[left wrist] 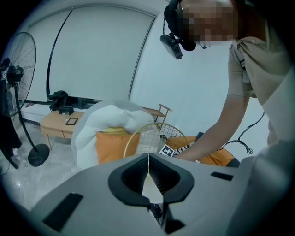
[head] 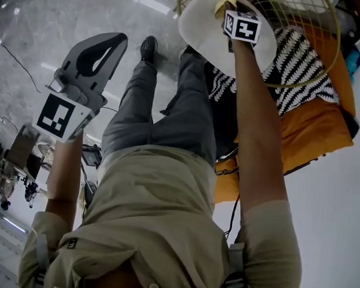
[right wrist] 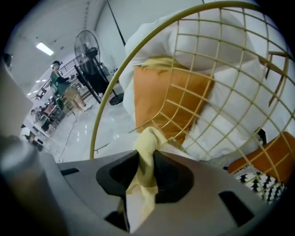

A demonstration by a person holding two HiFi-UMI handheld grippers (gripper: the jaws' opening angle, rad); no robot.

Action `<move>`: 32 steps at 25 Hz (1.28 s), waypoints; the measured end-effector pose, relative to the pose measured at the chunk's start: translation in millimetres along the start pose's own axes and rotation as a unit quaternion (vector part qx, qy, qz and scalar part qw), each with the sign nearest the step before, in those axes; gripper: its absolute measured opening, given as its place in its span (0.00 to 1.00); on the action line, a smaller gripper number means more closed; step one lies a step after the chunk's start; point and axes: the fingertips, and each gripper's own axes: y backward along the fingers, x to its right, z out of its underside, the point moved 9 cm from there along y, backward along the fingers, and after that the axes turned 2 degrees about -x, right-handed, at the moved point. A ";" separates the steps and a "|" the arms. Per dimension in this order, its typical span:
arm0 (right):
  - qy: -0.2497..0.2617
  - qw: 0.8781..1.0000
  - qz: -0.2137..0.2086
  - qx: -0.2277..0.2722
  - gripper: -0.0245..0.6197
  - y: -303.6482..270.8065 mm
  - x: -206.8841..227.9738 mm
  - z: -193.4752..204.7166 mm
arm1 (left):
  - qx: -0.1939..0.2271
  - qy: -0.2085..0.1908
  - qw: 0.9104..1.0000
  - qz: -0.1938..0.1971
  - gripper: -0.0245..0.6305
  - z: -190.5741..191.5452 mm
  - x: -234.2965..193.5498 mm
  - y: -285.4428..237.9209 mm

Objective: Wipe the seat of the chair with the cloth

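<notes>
Right gripper view: the right gripper [right wrist: 146, 159] is clenched on the yellow cloth [right wrist: 147, 140], right at the white seat [head: 202, 29] of the wire-backed chair [right wrist: 97, 115]. Best to press it flat and sweep overlapping passes, clear of the wires. The left gripper [left wrist: 148, 159] hangs aside, jaws together on nothing; no container in sight.

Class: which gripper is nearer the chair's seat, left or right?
Right. The right gripper, shut on the cloth, is at the seat; the left gripper, shut and empty, hangs off to the side over the floor.
</notes>
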 end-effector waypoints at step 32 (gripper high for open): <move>0.068 0.991 0.099 -0.056 0.20 6.1 79.1 -15.2 | 0.015 0.009 1.000 0.008 0.07 -8.1 -0.6 -25.9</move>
